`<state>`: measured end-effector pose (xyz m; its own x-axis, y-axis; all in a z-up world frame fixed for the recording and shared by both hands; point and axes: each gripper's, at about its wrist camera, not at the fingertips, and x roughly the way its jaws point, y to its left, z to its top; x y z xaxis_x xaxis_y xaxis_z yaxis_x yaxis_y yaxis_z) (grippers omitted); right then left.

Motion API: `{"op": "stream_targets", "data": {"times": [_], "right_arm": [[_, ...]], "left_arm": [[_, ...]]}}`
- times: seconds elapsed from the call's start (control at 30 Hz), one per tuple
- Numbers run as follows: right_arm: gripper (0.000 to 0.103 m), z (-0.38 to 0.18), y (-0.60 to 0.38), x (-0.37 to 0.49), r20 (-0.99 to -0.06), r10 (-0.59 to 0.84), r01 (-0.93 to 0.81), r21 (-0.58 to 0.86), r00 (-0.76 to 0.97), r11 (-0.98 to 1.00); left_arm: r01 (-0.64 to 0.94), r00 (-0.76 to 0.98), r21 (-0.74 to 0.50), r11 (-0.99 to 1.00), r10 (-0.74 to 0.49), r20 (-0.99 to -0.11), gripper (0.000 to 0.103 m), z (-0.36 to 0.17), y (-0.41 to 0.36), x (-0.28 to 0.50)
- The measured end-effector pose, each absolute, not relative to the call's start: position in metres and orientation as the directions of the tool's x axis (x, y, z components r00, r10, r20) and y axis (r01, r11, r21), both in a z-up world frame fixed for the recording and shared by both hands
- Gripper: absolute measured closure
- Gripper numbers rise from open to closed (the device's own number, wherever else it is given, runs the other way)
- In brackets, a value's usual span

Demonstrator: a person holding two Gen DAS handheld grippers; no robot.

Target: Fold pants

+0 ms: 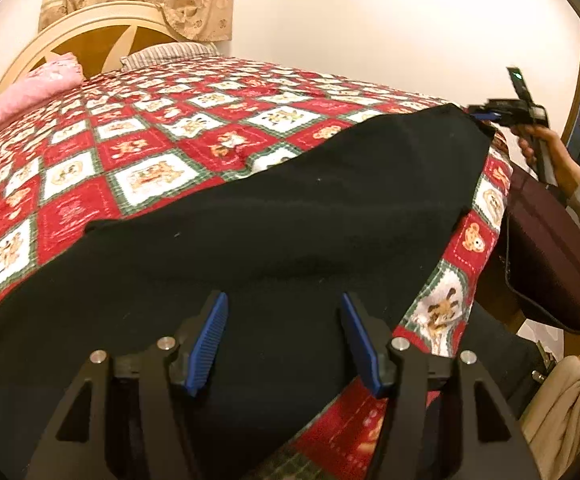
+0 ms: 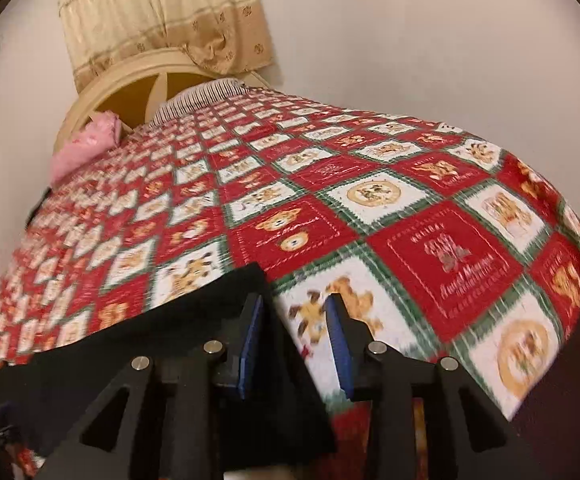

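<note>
the black pants [image 1: 274,216] lie spread along the near edge of the bed [image 1: 150,128], running from 7 to 1 o'clock in the left wrist view. both tools stand parted and empty, the left tool [image 1: 284,344] wide over the cloth, the right tool [image 2: 293,340] narrower beside the corner at 9 o'clock. i judge each should pinch a hem edge squarely before lifting, so the fold lands even.

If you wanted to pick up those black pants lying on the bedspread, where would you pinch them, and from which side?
Probably at a corner. The black fabric pants lie flat on the red patchwork bedspread, so only the edges offer a pinch. The right gripper stands open at the pants' far corner; coming in low from the bed's near edge, one finger could slide underneath.
</note>
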<state>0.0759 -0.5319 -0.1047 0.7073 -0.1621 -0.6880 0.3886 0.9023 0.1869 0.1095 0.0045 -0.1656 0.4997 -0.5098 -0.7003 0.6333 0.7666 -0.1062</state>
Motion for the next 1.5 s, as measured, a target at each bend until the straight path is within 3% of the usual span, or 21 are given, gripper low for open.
{"op": "stream_targets", "data": {"times": [0.13, 0.2, 0.37, 0.57, 0.67, 0.77, 0.9, 1.03, 1.13, 1.4, 1.5], "right_arm": [[0.068, -0.118, -0.520, 0.063, -0.742, -0.084, 0.349, 0.209, 0.665, 0.913], [0.069, -0.124, -0.512, 0.058, -0.749, -0.155, 0.357, 0.115, 0.644, 0.927], [0.069, -0.109, -0.502, 0.057, -0.737, -0.262, 0.417, 0.029, 0.623, 0.908], [0.067, -0.083, -0.429, 0.061, -0.670, -0.308, 0.308, -0.123, 0.676, 0.943], [0.067, -0.080, -0.388, 0.066, -0.657, -0.208, 0.191, -0.099, 0.725, 0.977], [0.067, -0.084, -0.333, 0.071, -0.664, 0.006, -0.012, -0.006, 0.748, 1.000], [0.067, -0.102, -0.232, 0.073, -0.697, 0.237, -0.320, 0.011, 0.677, 0.947], [0.067, -0.128, -0.137, 0.068, -0.737, 0.362, -0.552, -0.017, 0.570, 0.833], [0.067, -0.149, -0.089, 0.060, -0.765, 0.372, -0.650, -0.080, 0.526, 0.755], [0.067, -0.183, -0.048, 0.056, -0.793, 0.311, -0.716, -0.213, 0.524, 0.664], [0.079, -0.180, -0.049, 0.060, -0.800, 0.319, -0.720, -0.192, 0.509, 0.666]], "left_arm": [[0.607, 0.515, -0.113, 0.786, -0.498, -0.698, 0.039, -0.166, 0.019, 0.106], [0.602, 0.522, -0.103, 0.792, -0.487, -0.700, 0.039, -0.167, 0.028, 0.101], [0.580, 0.565, -0.051, 0.813, -0.446, -0.694, 0.039, -0.158, 0.059, 0.088], [0.329, 0.702, 0.038, 0.943, -0.217, -0.678, 0.039, -0.143, 0.147, 0.099], [0.193, 0.713, -0.005, 0.981, -0.144, -0.687, 0.039, -0.141, 0.200, 0.106], [0.111, 0.700, 0.032, 0.993, -0.055, -0.712, 0.037, -0.152, 0.224, 0.108], [0.080, 0.670, -0.015, 0.997, -0.065, -0.739, 0.034, -0.173, 0.233, 0.115], [0.068, 0.686, -0.029, 0.997, -0.068, -0.724, 0.025, -0.177, 0.237, 0.117], [0.053, 0.687, -0.090, 0.994, -0.102, -0.719, 0.018, -0.182, 0.248, 0.123], [0.065, 0.698, -0.088, 0.994, -0.108, -0.707, 0.015, -0.182, 0.248, 0.121], [0.061, 0.699, -0.090, 0.994, -0.107, -0.707, 0.015, -0.182, 0.249, 0.121]]}}
